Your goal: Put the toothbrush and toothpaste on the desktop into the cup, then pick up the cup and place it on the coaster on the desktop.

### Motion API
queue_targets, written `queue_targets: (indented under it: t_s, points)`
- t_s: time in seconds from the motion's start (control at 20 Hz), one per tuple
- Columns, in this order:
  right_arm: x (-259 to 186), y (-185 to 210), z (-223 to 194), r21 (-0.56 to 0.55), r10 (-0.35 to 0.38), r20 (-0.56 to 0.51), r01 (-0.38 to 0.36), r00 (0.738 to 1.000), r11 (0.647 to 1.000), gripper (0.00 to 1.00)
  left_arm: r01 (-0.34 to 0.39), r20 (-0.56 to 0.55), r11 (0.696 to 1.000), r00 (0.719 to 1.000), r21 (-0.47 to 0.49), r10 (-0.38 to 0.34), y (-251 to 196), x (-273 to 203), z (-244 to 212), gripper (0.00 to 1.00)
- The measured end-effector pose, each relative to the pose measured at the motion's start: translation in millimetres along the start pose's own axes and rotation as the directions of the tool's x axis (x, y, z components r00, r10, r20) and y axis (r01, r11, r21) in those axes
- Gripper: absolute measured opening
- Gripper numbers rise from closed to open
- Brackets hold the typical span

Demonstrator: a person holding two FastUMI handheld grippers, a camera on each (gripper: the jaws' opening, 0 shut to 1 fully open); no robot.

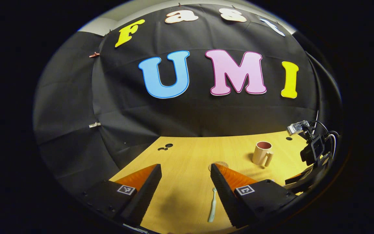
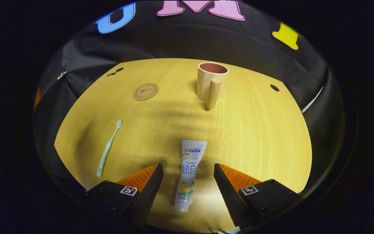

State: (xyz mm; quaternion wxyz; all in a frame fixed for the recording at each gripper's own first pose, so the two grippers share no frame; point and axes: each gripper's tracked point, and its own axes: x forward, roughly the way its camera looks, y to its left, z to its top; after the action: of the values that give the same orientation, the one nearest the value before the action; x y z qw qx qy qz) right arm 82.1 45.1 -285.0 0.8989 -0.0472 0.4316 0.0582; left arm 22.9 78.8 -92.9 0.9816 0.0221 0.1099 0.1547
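Observation:
A pale green toothbrush [image 1: 212, 205] lies flat on the wooden desktop [image 1: 187, 152], just inside the right finger of my open left gripper [image 1: 186, 170]. The beige cup [image 1: 262, 153] stands upright farther off to the right, and the round coaster [image 1: 215, 164] peeks out behind my fingertip. In the right gripper view, a white toothpaste tube [image 2: 188, 174] lies lengthwise between the fingers of my open right gripper [image 2: 188, 170], cap toward me. There the cup [image 2: 210, 83] stands ahead with its handle facing me, the coaster [image 2: 145, 91] sits to its left, and the toothbrush [image 2: 108, 148] lies at the left.
The other gripper with its camera and cables [image 1: 313, 151] hangs at the right edge of the left gripper view. Small dark holes [image 1: 165, 147] mark the far left of the desktop, and one hole [image 2: 274, 87] sits right of the cup. Black cloth walls close off the back.

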Motion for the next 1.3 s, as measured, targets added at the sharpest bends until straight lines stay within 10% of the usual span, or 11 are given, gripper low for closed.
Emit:
queue_targets:
  t_s: [0.65,0.9,1.3]
  points:
    - [31,-7,-25,0.071,-0.025,-0.144,0.036,0.989,0.997,0.96,-0.038,-0.066,0.996,0.997,0.081,0.043,3,7,-25,0.99]
    - [32,-1,-28,0.054,-0.012,-0.17,0.021,0.985,0.998,0.5,-0.008,-0.075,0.997,0.997,0.077,0.013,-3,10,-27,0.99]
    - [30,1,-27,0.054,-0.004,-0.166,0.013,0.986,0.998,0.29,0.044,-0.097,0.997,0.995,0.066,-0.038,-8,8,-34,0.99]
